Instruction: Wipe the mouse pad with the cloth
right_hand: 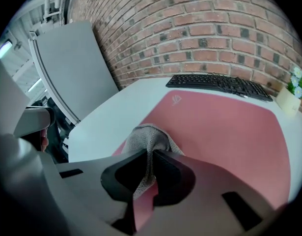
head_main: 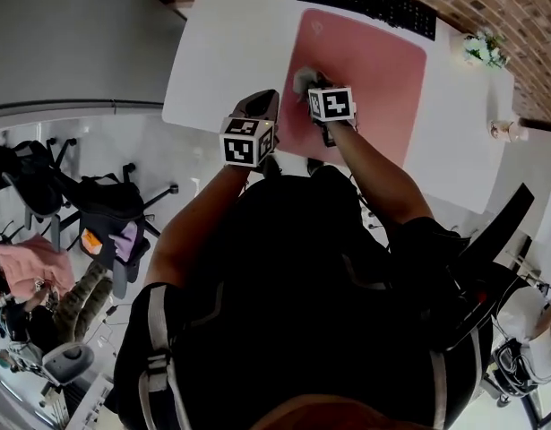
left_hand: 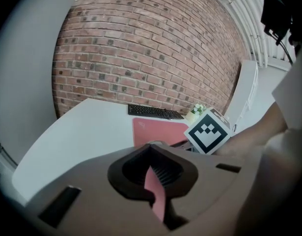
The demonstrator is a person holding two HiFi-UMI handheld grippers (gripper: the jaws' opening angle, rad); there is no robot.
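The right gripper [right_hand: 151, 156] clamps the grey cloth [right_hand: 147, 135] at the near-left corner of the pink mouse pad [right_hand: 224, 127]. The left gripper [left_hand: 151, 151], closed and empty, hovers beside that corner. Friction could tug the cloth free.

Left tongs [left_hand: 151, 156] pressed together, empty; pink mouse pad [left_hand: 158, 131] lies just before the keyboard [left_hand: 154, 111] on the desk [left_hand: 87, 127].

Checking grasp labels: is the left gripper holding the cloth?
No, the grey cloth is pinched between the right gripper's jaws, over the pink mouse pad.
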